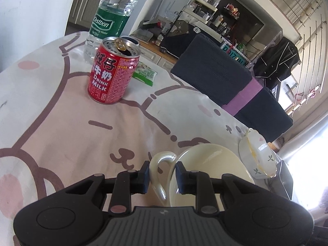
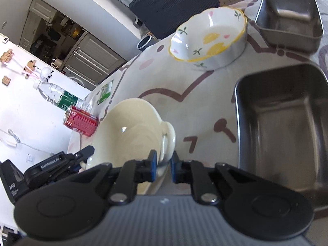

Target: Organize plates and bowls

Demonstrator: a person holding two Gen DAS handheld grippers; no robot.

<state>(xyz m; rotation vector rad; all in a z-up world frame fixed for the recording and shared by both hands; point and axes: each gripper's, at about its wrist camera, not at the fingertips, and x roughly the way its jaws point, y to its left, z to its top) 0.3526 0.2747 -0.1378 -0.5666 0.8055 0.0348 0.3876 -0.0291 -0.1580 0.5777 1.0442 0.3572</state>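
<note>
Pink-and-white cartoon cloth (image 1: 61,106) covered the table, with a dark chair (image 1: 225,78) behind it and kitchen shelves beyond. On that cloth sat a cream bowl (image 2: 127,127) with a loop handle on each of two opposite sides, so its long axis ran from handle to handle. The left gripper (image 1: 162,176) had one handle (image 1: 162,164) between its fingers, which pressed against it from both sides. The right gripper (image 2: 164,167) was clamped on the opposite handle (image 2: 169,139), its blue pads tight against the loop. In the right wrist view the bowl looked tipped, its mouth facing up and toward the camera.

Just beyond the bowl stood a white scalloped bowl (image 2: 209,39) with a yellow rim and lemon print. Two metal trays lay near it: one (image 2: 283,127) close beside the cream bowl, one (image 2: 289,18) farther back. Well apart on the other side stood a red milk can (image 1: 112,69), opened, a water bottle (image 1: 110,16) behind it and a small green packet (image 1: 144,72) beside them.
</note>
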